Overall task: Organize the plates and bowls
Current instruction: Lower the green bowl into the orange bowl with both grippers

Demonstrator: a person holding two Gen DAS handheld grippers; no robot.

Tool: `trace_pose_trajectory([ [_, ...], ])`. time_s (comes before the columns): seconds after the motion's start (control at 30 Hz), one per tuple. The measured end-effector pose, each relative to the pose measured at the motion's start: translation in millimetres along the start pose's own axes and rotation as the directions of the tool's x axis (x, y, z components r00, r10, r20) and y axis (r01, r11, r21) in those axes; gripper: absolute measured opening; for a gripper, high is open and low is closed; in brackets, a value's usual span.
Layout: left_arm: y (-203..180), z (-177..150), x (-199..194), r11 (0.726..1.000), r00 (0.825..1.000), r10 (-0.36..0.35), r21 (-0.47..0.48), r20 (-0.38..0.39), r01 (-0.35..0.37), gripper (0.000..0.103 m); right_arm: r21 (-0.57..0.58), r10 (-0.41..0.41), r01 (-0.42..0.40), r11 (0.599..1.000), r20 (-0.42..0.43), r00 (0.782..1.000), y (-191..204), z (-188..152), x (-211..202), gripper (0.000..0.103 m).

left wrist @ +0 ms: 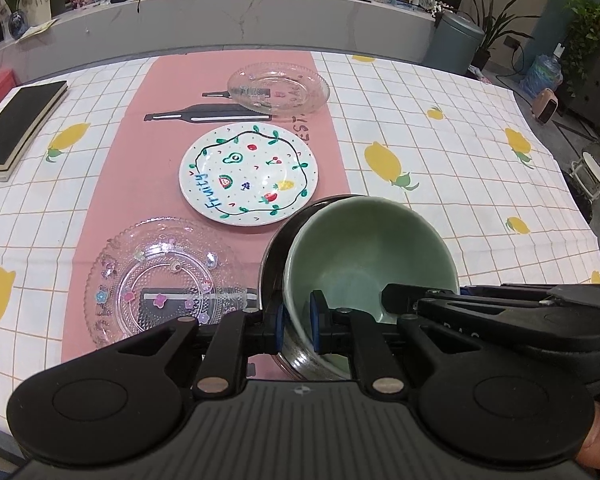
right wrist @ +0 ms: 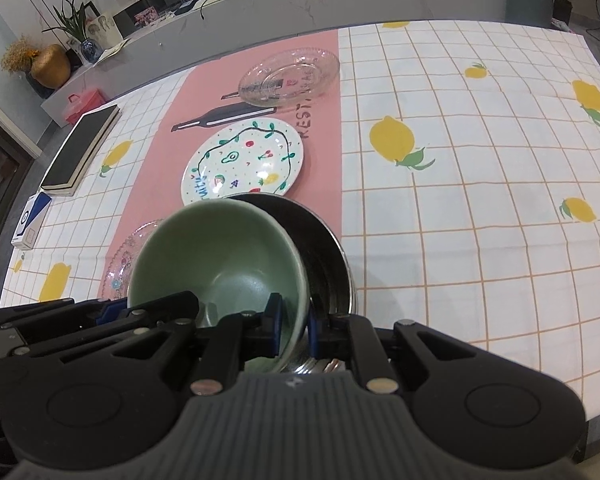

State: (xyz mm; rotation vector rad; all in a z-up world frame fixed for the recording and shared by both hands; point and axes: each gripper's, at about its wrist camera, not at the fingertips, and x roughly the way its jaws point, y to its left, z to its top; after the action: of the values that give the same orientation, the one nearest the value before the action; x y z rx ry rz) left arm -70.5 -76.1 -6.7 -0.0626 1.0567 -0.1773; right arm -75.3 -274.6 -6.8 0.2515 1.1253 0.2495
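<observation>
My jaws, left gripper (left wrist: 298,326) and right gripper (right wrist: 295,326), pinch opposite rims of the green bowl (left wrist: 370,258), tilted for nesting in the steel bowl (right wrist: 328,248).

Glossy glazed green bowl (left wrist: 364,252) sits in a shiny metal bowl (right wrist: 324,256). Lower left, a clear glass plate (left wrist: 160,280) looks beaded; the painted plate (left wrist: 249,174) gleams. Matt cloth (left wrist: 440,160) covers the table.

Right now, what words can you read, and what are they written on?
"Fruity": in blue, on the white painted plate.
"REST...": dark letters on the pink table runner; the rest runs under the clear glass plate and is too warped to read.
Blue and white box: print too small to read.
</observation>
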Motion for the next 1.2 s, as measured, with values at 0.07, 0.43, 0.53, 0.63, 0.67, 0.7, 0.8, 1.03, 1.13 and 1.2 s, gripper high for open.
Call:
trace_pose_trajectory([
  [0.07,1,1,1,1.0,1.0,0.001,-0.015,-0.008,-0.001,0.016,0.01,0.007,-0.006,1.0,-0.012,1.0,-1,0,3,0.012],
  [0.43,4,0,1,0.999,1.0,-0.02,-0.04,-0.022,0.019,0.021,0.006,0.004,-0.004,1.0,-0.009,1.0,-1,1,4,0.011],
  [0.53,5,0,-1,0.998,0.999,-0.031,-0.051,-0.027,0.03,0.022,0.007,0.004,-0.004,1.0,-0.009,1.0,-2,1,4,0.011],
  [0.63,7,1,-3,0.997,0.999,-0.043,-0.063,-0.033,0.041,0.022,0.012,0.006,-0.006,1.0,-0.011,1.0,-3,1,4,0.012],
  [0.67,9,2,-4,0.996,0.998,-0.05,-0.072,-0.036,0.047,0.022,0.014,0.008,-0.008,1.0,-0.012,1.0,-3,1,4,0.012],
  [0.7,10,3,-4,0.995,0.998,-0.057,-0.08,-0.04,0.054,0.022,0.015,0.009,-0.009,1.0,-0.013,1.0,-4,1,4,0.012],
  [0.8,13,4,-6,0.994,0.997,-0.067,-0.088,-0.041,0.063,0.022,0.016,0.012,-0.012,1.0,-0.015,1.0,-4,1,3,0.012],
  [1.03,12,5,-8,0.994,0.997,-0.066,-0.093,-0.037,0.062,0.022,0.02,0.014,-0.014,1.0,-0.009,1.0,-5,1,0,0.013],
  [1.13,13,5,-9,0.994,0.997,-0.067,-0.092,-0.037,0.063,0.022,0.021,0.019,-0.019,1.0,0.007,1.0,-5,1,-5,0.018],
  [1.2,12,5,-11,0.995,0.998,-0.054,-0.086,-0.026,0.051,0.025,0.014,0.01,-0.01,1.0,0.032,0.999,-3,2,-10,0.032],
])
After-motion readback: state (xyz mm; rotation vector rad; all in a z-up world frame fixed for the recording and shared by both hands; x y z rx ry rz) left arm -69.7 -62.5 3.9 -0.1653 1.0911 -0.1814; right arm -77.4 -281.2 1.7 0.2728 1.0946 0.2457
